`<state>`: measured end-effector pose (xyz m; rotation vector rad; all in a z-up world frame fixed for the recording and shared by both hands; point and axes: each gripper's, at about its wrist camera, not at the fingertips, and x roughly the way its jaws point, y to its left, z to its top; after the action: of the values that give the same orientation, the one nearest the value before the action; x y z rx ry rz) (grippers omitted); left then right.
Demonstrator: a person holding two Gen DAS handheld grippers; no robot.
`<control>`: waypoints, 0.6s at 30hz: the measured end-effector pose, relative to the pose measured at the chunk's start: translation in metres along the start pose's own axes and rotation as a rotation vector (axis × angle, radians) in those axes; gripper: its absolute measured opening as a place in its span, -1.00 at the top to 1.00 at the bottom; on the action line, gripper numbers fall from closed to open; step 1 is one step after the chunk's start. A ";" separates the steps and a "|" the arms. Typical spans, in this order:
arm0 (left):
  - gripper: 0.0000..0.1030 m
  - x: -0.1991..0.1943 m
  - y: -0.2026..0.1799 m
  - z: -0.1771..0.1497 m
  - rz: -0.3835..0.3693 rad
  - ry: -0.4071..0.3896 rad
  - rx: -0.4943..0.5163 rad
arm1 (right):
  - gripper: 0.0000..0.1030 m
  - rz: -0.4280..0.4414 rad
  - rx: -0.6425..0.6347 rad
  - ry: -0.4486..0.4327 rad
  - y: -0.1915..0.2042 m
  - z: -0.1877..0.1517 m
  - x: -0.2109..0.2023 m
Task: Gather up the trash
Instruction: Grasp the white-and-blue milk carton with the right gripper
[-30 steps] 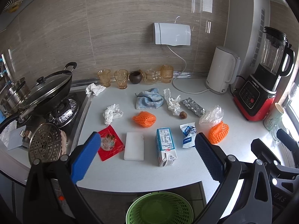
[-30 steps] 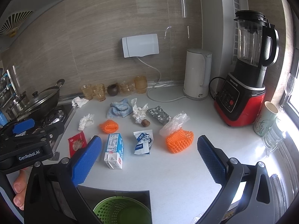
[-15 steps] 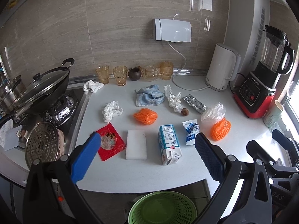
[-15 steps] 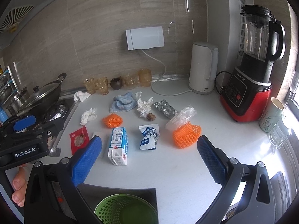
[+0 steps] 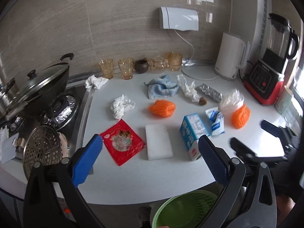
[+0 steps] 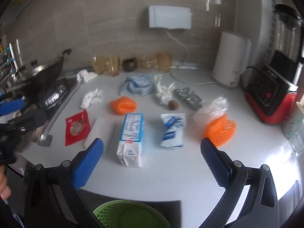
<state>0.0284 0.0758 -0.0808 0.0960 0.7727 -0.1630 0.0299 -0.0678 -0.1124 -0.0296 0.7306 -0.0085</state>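
Trash lies scattered on a white counter (image 5: 133,180): a blue milk carton (image 6: 131,136) on its side, a red snack wrapper (image 5: 121,141), a white foam block (image 5: 158,141), two orange fruit nets (image 5: 161,108) (image 6: 220,129), a blue-white pouch (image 6: 173,129), crumpled tissues (image 5: 121,107) and a foil pack (image 5: 210,93). A green perforated bin (image 6: 129,215) stands below the counter's front edge. My left gripper (image 5: 150,155) is open above the near edge, in front of the wrapper and foam block. My right gripper (image 6: 152,156) is open, the carton lying between and just beyond its fingers.
A stove with a lidded wok (image 5: 39,89) and a steamer plate (image 5: 42,149) is at the left. Amber glasses (image 5: 125,67) line the back wall. A white kettle (image 5: 230,56) and a red blender (image 5: 269,76) stand at the right. A blue cloth (image 5: 163,89) lies mid-counter.
Both grippers have moved forward over the counter, so the trash looks larger and nearer. The right wrist view is now blurred by motion. Both stay open.
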 end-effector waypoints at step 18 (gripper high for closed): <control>-0.88 0.073 0.041 -0.011 -0.124 0.117 0.038 | 0.20 0.024 0.062 0.179 0.028 -0.017 0.114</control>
<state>0.0798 0.1097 -0.1392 0.0946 0.8926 -0.2925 0.1031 -0.0424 -0.2021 0.0393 0.9096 -0.0110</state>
